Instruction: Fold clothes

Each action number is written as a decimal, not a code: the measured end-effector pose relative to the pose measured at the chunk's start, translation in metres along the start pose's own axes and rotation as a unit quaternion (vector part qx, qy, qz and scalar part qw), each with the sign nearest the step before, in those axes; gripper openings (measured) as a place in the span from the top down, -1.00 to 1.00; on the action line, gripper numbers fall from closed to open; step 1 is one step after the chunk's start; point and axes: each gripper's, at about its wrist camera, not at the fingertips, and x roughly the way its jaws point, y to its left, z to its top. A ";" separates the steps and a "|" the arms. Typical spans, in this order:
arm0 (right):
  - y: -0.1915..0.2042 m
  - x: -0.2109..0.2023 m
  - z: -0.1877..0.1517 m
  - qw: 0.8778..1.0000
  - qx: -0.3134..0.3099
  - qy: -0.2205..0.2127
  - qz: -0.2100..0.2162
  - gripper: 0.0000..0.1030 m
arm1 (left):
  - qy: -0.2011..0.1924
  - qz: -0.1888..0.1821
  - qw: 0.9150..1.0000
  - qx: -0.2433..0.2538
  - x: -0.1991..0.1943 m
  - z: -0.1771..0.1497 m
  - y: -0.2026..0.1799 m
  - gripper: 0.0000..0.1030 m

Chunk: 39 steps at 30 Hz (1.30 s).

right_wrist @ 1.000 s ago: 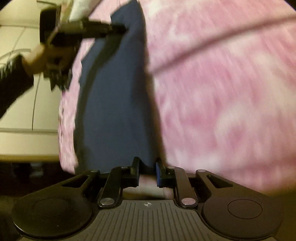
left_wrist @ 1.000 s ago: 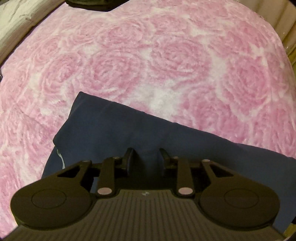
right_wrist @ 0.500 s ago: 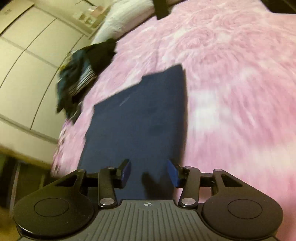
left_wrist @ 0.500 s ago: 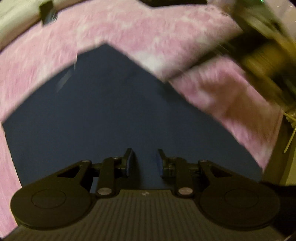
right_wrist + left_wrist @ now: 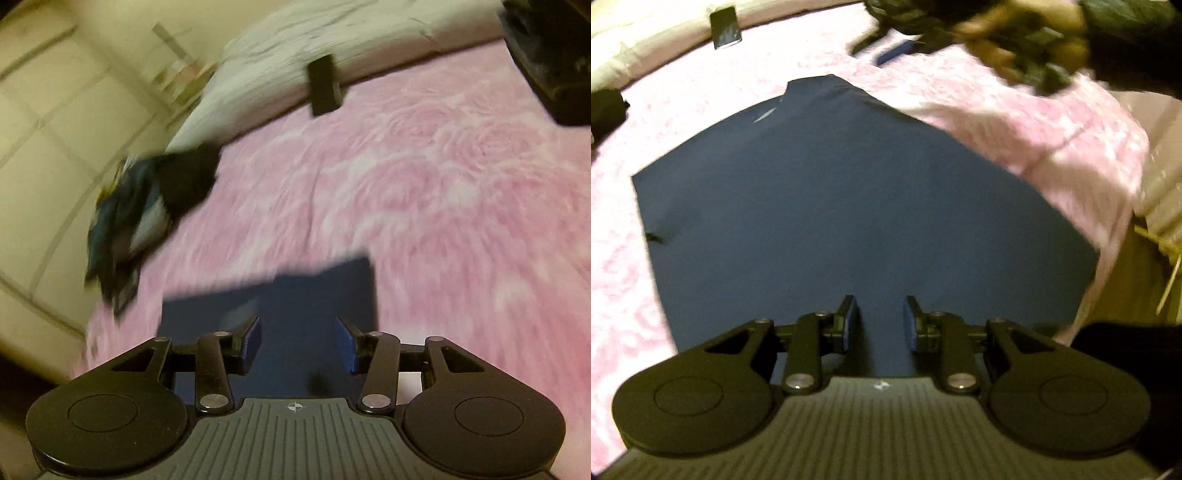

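Note:
A navy garment (image 5: 849, 206) lies folded flat on the pink rose-patterned blanket (image 5: 1015, 122). My left gripper (image 5: 879, 306) hovers over its near part, pointing steeply down, open, with a gap between the blue pads and nothing gripped. In the right wrist view the same garment (image 5: 295, 295) shows below my right gripper (image 5: 297, 328), whose jaws are opening with nothing between them. The right gripper (image 5: 897, 55) and the hand holding it appear blurred at the top right of the left wrist view, beyond the garment's far edge.
A heap of dark and striped clothes (image 5: 147, 206) sits at the blanket's left edge, by pale wardrobe doors (image 5: 37, 129). White bedding (image 5: 295, 40) and a small black object (image 5: 325, 85) lie at the far end. The bed's edge (image 5: 1126, 184) drops off on the right.
The right gripper let go of the garment's edge, opened and drew back above it. The left gripper swung from the fold line to over the flat garment.

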 end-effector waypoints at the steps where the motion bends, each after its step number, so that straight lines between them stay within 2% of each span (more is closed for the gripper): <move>1: 0.013 -0.007 -0.021 1.000 -0.012 0.007 -0.013 -0.05 | 0.001 -0.001 1.000 0.011 -0.004 -0.009 0.007 0.56; 2: 0.022 -0.015 -0.042 0.999 -0.018 0.011 -0.024 -0.21 | 0.007 -0.002 1.000 0.021 -0.006 -0.019 0.014 0.56; 3: 0.029 -0.025 -0.065 0.999 -0.022 0.018 -0.036 -0.24 | 0.013 0.000 0.999 0.035 -0.007 -0.029 0.020 0.56; 7: 0.049 -0.048 -0.148 0.991 -0.017 0.083 -0.102 -0.24 | 0.016 0.009 0.996 0.085 -0.018 -0.065 0.033 0.54; 8: 0.052 -0.054 -0.164 0.989 -0.012 0.091 -0.112 -0.25 | 0.011 0.013 0.996 0.093 -0.022 -0.071 0.034 0.54; 10: 0.054 -0.064 -0.180 0.990 -0.008 0.076 -0.115 -0.27 | 0.000 0.025 0.994 0.107 -0.028 -0.082 0.031 0.53; 12: 0.058 -0.072 -0.187 0.991 -0.020 0.055 -0.117 -0.27 | -0.015 0.042 0.993 0.109 -0.032 -0.093 0.027 0.52; 15: 0.067 -0.079 -0.183 0.989 -0.091 0.009 -0.119 -0.27 | -0.036 0.062 0.993 0.090 -0.028 -0.109 0.021 0.50; 18: 0.057 -0.086 -0.176 0.982 -0.148 -0.028 -0.113 -0.27 | -0.069 0.091 0.989 0.092 -0.025 -0.121 0.010 0.47; 20: 0.044 -0.092 -0.175 0.981 -0.161 -0.044 -0.102 -0.27 | -0.089 0.102 0.987 0.091 -0.024 -0.128 0.007 0.46; 22: 0.028 -0.095 -0.178 0.983 -0.148 -0.065 -0.090 -0.27 | -0.109 0.107 0.985 0.086 -0.024 -0.134 0.007 0.43; 26: -0.009 -0.092 -0.191 0.991 -0.049 -0.112 -0.047 -0.27 | -0.147 0.112 0.982 0.049 -0.024 -0.145 0.012 0.32; 29: -0.005 -0.103 -0.207 0.986 -0.084 -0.141 -0.032 -0.27 | -0.175 0.126 0.976 0.041 -0.024 -0.153 0.008 0.30; 31: 0.004 -0.120 -0.225 0.982 -0.108 -0.151 -0.038 -0.27 | -0.182 0.143 0.972 0.038 -0.028 -0.158 -0.001 0.30; 33: 0.013 -0.138 -0.243 0.982 -0.114 -0.146 -0.038 -0.27 | -0.182 0.161 0.969 0.037 -0.034 -0.161 -0.012 0.40; 36: 0.026 -0.158 -0.272 0.981 -0.144 -0.129 -0.034 -0.27 | -0.197 0.183 0.958 0.103 -0.045 -0.171 -0.045 0.38; 39: 0.030 -0.155 -0.291 0.982 -0.151 -0.105 -0.038 -0.26 | -0.182 0.202 0.950 0.152 -0.040 -0.179 -0.072 0.38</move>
